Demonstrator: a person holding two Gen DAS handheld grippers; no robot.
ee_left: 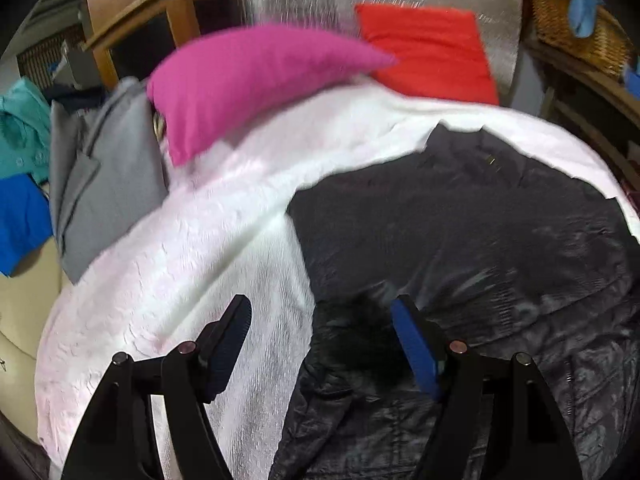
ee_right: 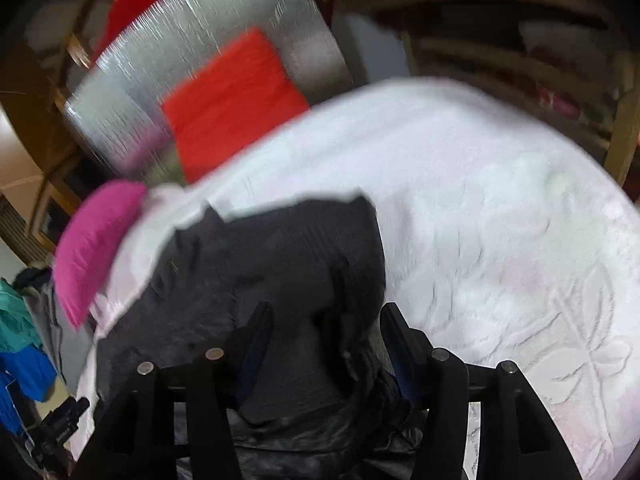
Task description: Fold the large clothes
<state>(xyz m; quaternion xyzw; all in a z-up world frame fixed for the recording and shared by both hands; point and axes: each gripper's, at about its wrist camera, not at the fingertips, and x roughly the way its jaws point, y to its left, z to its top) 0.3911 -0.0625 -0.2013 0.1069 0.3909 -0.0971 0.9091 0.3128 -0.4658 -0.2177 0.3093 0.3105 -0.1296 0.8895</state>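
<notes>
**Hovering grippers over a dark jacket on a white bedspread**

Spreading wide, the left gripper (ee_left: pixel 322 342) hangs with released jaws above the near edge of a black quilted jacket (ee_left: pixel 460 232), gripping nothing. The right gripper (ee_right: pixel 326 350) also stands parted, straddling a raised fold of the jacket (ee_right: pixel 280 264); contact is unclear. The jacket lies on a white textured bedspread (ee_left: pixel 192 248). Farther off sit a pink pillow (ee_left: pixel 248 80), a red cushion (ee_left: pixel 428 48), and grey clothing (ee_left: pixel 104 168).

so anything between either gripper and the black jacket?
Nothing visible. The left gripper is open at the black jacket, at its left edge; the right gripper is open with jacket fabric between its fingers. Pink pillow lies well beyond.
</notes>
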